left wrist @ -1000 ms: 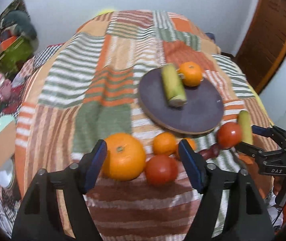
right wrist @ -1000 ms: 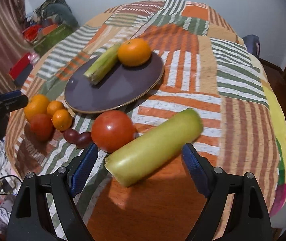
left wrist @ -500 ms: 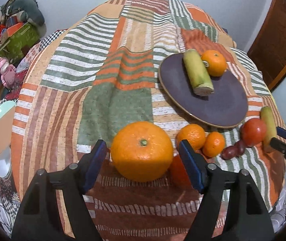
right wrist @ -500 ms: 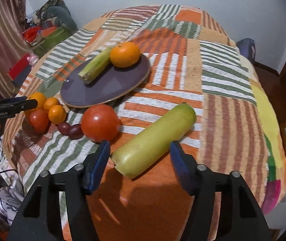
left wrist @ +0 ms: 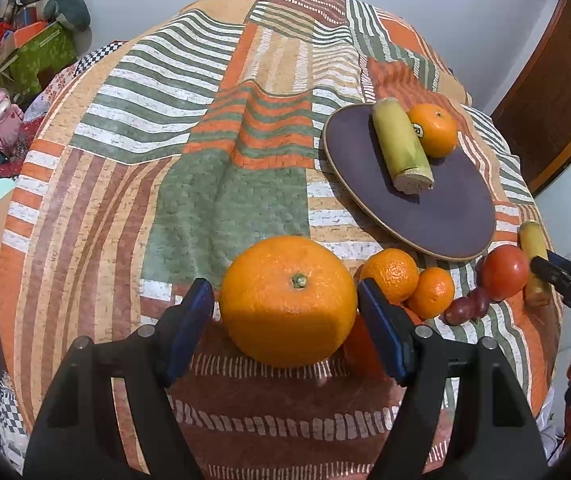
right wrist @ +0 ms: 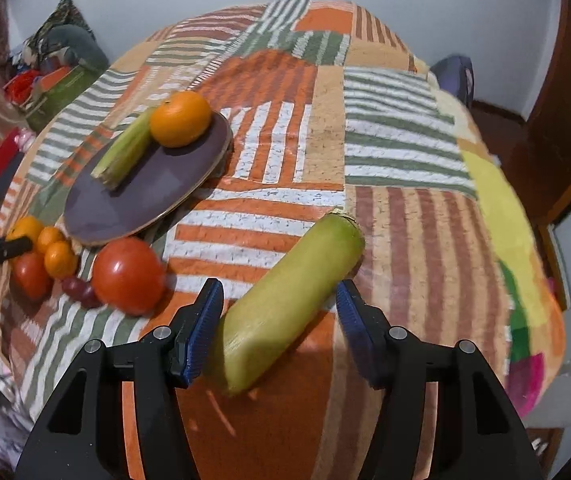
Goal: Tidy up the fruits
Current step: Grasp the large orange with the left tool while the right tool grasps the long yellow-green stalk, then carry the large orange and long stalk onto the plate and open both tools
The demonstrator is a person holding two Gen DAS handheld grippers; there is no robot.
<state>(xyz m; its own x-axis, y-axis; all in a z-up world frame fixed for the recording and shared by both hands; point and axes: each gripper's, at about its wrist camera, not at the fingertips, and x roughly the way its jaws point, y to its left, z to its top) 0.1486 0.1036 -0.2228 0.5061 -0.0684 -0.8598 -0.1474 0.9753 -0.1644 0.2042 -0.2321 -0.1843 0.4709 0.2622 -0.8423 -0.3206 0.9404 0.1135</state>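
A dark round plate [left wrist: 445, 216] on the patchwork cloth holds a corn cob [left wrist: 401, 146] and an orange [left wrist: 437, 130]. My left gripper [left wrist: 285, 316] is open around a large orange [left wrist: 287, 300]; small gaps show on both sides. Two mandarins [left wrist: 431, 292], a tomato [left wrist: 503, 272] and dark grapes [left wrist: 465, 308] lie to its right. My right gripper [right wrist: 279, 320] is open around a yellow-green corn cob [right wrist: 289, 304] lying on the cloth; the pads [right wrist: 205, 328] stand just off it. The plate [right wrist: 157, 192] and a tomato [right wrist: 127, 276] show at left.
The cloth-covered round table [left wrist: 205, 120] drops off at its near and right edges. Boxes and clutter [left wrist: 25, 48] sit on the floor at far left. A wooden door [left wrist: 557, 92] is at right. A pink toy [left wrist: 3, 120] stands left of the table.
My left gripper moved forward until the large orange sits between its fingers. My right gripper advanced over the corn cob and narrowed its opening around it.
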